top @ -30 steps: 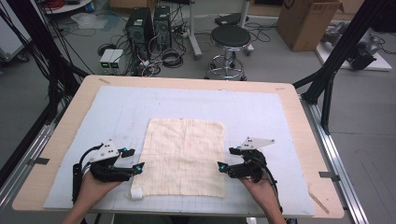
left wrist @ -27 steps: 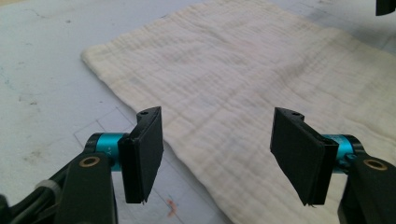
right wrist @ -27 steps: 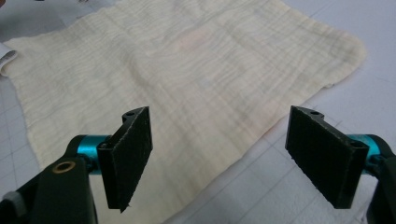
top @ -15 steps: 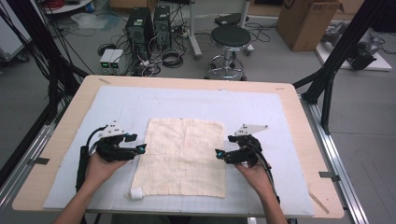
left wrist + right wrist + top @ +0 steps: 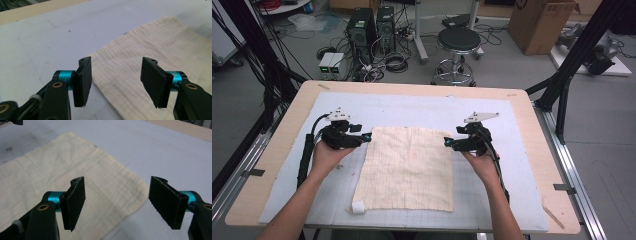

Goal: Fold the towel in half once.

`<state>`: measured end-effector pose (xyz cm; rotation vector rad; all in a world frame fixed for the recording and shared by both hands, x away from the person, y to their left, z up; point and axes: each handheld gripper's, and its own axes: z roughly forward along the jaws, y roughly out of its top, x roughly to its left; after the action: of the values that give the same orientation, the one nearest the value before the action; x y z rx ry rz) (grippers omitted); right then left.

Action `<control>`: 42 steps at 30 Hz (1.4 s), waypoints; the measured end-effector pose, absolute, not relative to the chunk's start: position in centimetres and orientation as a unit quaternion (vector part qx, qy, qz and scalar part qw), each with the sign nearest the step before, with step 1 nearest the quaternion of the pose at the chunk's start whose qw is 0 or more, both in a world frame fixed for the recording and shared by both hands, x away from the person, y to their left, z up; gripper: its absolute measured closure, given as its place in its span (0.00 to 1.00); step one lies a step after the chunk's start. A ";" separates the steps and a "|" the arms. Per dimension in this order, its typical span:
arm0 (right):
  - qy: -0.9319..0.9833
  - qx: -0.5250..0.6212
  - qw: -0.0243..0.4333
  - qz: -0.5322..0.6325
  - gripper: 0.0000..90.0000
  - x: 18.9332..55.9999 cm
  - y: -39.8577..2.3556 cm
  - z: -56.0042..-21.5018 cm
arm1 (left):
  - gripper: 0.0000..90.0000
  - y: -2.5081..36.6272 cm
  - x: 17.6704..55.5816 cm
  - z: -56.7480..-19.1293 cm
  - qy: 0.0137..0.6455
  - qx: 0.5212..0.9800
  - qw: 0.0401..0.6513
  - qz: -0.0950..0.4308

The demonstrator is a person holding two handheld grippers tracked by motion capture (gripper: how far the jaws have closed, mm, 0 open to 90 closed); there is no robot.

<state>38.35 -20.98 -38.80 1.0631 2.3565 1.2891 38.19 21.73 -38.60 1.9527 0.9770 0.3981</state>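
Both tongs have travelled from the cloth's near edge up to its far corners, jaws just closing yet spread and empty: left tongs and right tongs hover over a corner each. The cream cloth lies flat mid-surface; soft, light, best pinched at those corners.

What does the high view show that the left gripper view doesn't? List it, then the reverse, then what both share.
High view: the whole cloth, the right gripper by its far right corner, a stool. Left gripper view: close up, the left gripper, jaws apart over the cloth's far left corner, nothing pinched. Both: cloth flat on the mat. Both grippers' jaws have just been closing.
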 end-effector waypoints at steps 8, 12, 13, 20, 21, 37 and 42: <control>0.811 0.369 0.144 0.430 0.38 40.4 -20.2 -38.1 | 0.50 21.5 40.4 -39.2 0.425 0.771 0.447 0.159; 0.813 0.368 0.155 0.424 0.47 41.1 -19.8 -38.5 | 0.50 21.5 41.1 -40.2 0.446 0.760 0.445 0.157; 0.812 0.370 0.152 0.425 0.48 41.3 -19.8 -38.7 | 0.51 21.4 41.3 -40.4 0.449 0.757 0.448 0.157; 0.820 0.392 0.140 0.392 0.56 42.5 -19.6 -40.7 | 0.53 20.5 42.2 -42.2 0.465 0.762 0.424 0.155; 0.818 0.397 0.135 0.392 0.56 42.7 -19.7 -41.0 | 0.53 20.5 42.3 -42.4 0.469 0.760 0.423 0.152; 0.821 0.435 0.107 0.354 0.66 44.2 -20.0 -43.6 | 0.63 20.0 43.3 -44.2 0.512 0.747 0.397 0.149; 0.819 0.436 0.102 0.360 0.76 44.1 -19.8 -43.7 | 0.72 19.8 43.2 -44.2 0.502 0.753 0.399 0.147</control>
<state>44.14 -19.76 -43.71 1.2863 2.4170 1.0627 43.16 19.77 -44.24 1.9050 1.2714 0.3714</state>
